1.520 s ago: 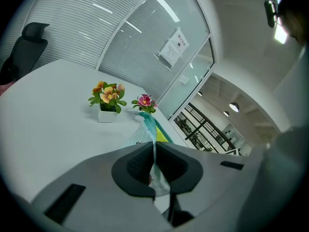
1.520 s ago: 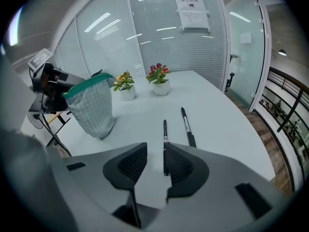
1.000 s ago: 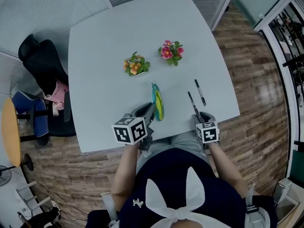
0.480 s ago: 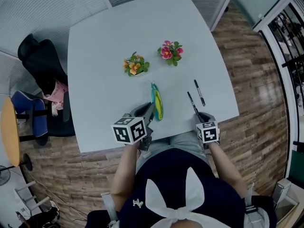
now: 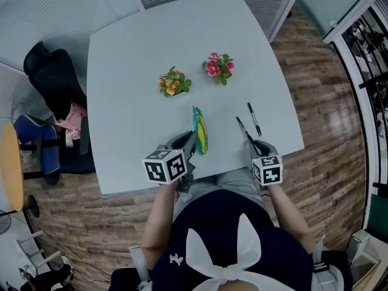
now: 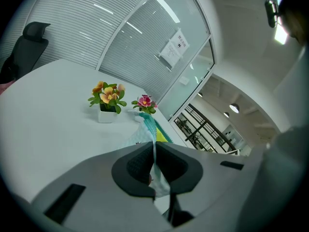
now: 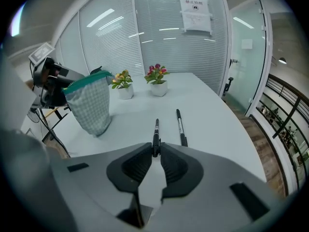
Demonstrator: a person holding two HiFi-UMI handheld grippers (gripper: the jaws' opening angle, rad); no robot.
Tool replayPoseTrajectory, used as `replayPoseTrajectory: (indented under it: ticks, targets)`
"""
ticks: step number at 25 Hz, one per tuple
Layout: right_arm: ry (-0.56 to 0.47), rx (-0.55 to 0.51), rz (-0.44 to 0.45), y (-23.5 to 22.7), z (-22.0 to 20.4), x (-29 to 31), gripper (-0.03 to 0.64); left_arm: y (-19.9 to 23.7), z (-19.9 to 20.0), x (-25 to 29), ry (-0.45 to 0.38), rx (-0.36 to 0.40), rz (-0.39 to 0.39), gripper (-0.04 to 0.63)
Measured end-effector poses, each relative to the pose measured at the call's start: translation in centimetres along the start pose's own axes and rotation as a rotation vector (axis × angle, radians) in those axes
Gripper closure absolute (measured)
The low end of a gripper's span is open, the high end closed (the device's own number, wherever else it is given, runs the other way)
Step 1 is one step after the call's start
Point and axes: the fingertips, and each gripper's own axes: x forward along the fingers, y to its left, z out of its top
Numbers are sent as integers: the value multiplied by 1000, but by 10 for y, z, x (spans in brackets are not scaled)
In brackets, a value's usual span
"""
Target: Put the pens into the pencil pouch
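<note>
Main worry here is the pinch on the pen. The right gripper (image 7: 156,151) has just been closing and now has the nearer pen (image 7: 156,132) clamped by its very back end, so nearly the whole barrel sticks out ahead of the jaws. With a hold that far back, I reckon it can swivel or droop as it travels, and then the tip misses the opening.

The pencil pouch (image 5: 200,132) is near the front edge of the table (image 5: 139,59), about mid-way along. The left gripper (image 6: 154,168) is squeezed tight on just a thin bit of its fabric. The mouth at the top looks pretty narrow, so a poke from the pen could fold the rim in or tug the cloth out of that pinch.

Also, the second pen (image 5: 254,118) lies just beside the held one, towards the front-right corner. A careless swing could roll it off the right edge.
</note>
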Motion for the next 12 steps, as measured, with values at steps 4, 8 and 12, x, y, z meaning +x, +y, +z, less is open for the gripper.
replayPoseTrajectory:
  ticks: [4, 8, 12]
  targets:
    - [-48, 7, 9, 2, 18, -9, 554, 0, -1, -1, -5, -1, 3, 563]
    - [-97, 1, 23, 6, 39, -18, 554, 0, -1, -4, -9, -3, 6, 563]
    - [-133, -15, 48, 11, 57, -25, 555, 2, -1, -6, -16, -8, 8, 563]
